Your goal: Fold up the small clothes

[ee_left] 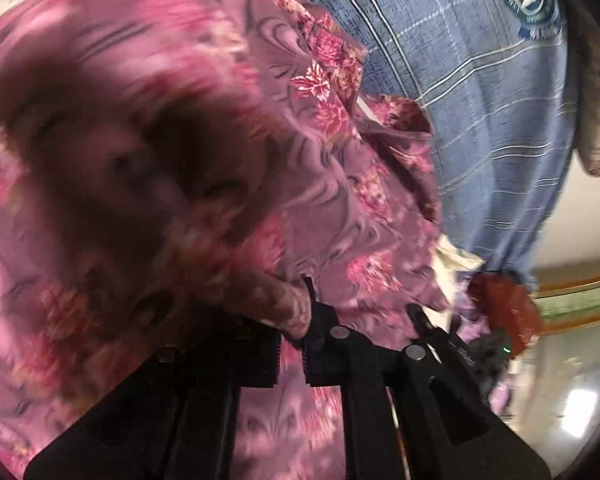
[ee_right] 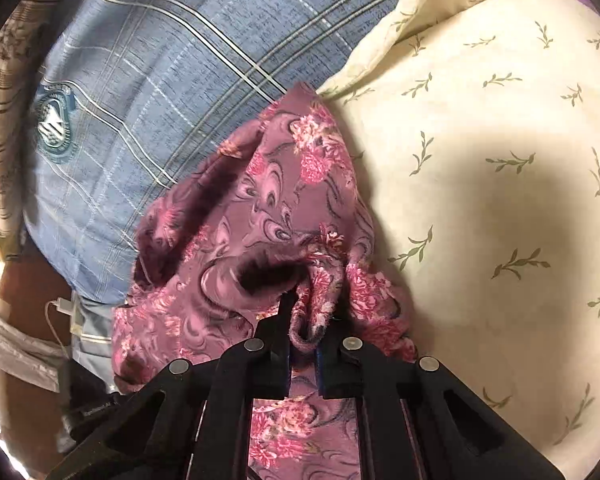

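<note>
A purple garment with pink flowers (ee_left: 228, 152) fills most of the left wrist view, blurred and close to the lens. My left gripper (ee_left: 294, 332) is shut on a rolled edge of this garment. In the right wrist view the same floral garment (ee_right: 260, 216) hangs bunched above a cream sheet with green sprigs (ee_right: 480, 160). My right gripper (ee_right: 306, 328) is shut on a hem fold of the garment. The other gripper (ee_left: 488, 344) shows in the left wrist view at the lower right, partly hidden by cloth.
A person in a blue plaid shirt (ee_left: 480, 100) stands close behind the garment; the shirt also shows in the right wrist view (ee_right: 140, 80). A white charger and cable (ee_right: 62, 308) lie at the lower left. A pale floor (ee_left: 572, 400) shows at the lower right.
</note>
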The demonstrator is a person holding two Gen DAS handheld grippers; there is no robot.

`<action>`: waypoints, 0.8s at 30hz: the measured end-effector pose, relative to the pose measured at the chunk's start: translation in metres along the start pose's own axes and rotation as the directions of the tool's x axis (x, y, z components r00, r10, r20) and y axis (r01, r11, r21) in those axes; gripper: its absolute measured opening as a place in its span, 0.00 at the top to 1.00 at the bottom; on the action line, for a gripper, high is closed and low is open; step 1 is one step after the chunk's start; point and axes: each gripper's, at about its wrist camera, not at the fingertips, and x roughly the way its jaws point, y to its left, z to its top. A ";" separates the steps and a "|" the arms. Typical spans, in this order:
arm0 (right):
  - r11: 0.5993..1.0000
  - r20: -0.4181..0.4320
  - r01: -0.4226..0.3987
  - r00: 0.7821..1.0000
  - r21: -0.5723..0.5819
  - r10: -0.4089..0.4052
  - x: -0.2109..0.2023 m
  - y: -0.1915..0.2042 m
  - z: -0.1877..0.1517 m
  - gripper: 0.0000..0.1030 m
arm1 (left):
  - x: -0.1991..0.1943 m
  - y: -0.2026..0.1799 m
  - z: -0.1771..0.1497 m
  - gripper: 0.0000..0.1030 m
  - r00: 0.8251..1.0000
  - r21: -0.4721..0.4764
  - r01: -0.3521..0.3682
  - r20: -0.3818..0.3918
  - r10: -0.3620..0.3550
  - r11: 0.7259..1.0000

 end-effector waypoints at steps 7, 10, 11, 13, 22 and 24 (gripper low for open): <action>0.996 -0.001 0.010 1.000 -0.091 -0.010 -0.016 0.019 0.001 0.54 | -0.100 -0.009 -0.007 0.87 0.997 0.137 0.016 0.077 -0.026 0.990; 0.995 0.067 0.031 0.997 -0.090 -0.025 -0.031 0.022 0.006 0.47 | -0.133 -0.013 0.022 0.59 0.975 0.172 -0.089 0.218 0.050 0.981; 0.997 0.073 0.021 0.997 -0.076 -0.015 -0.033 0.021 0.008 0.46 | -0.136 -0.011 0.034 0.48 0.969 0.169 -0.112 0.238 0.070 0.979; 0.997 0.065 0.007 0.998 -0.073 -0.002 -0.032 0.022 0.008 0.42 | -0.134 -0.003 0.060 0.46 0.966 0.147 -0.138 0.238 0.101 0.979; 0.976 0.096 0.130 0.989 -0.173 -0.114 -0.017 0.035 0.021 0.93 | -0.072 0.022 0.086 0.70 0.902 0.149 -0.412 0.206 0.379 0.899; 0.983 0.111 0.144 0.985 -0.116 -0.131 -0.022 0.019 0.021 0.93 | -0.063 0.026 0.086 0.69 0.889 0.160 -0.439 0.218 0.401 0.884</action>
